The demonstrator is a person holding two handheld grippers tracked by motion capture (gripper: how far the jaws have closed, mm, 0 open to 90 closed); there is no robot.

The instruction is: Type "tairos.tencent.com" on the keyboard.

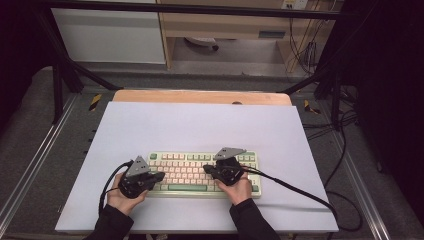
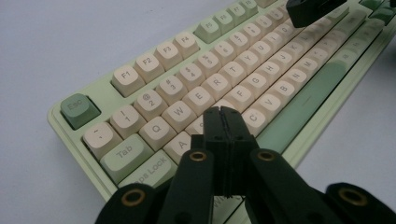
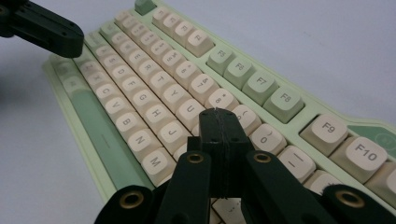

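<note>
High view: keyboard (image 1: 200, 172) sits on the white mat (image 1: 200, 130) at 6 o'clock, near the person's edge. Left gripper (image 1: 159, 176) is over its left half, jaws pressed together, nothing between them; the left gripper view puts the tips (image 2: 223, 114) above the S/D keys. Right gripper (image 1: 207, 170) is over the right half, jaws likewise together and empty, tips (image 3: 217, 116) near the I/K keys. Looks like typing with closed tips; no key visibly pressed, so progress can't be judged.

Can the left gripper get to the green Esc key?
Probably yes. The left gripper, jaws shut, hangs over the keyboard near A, and nothing lies between it and Esc.
</note>
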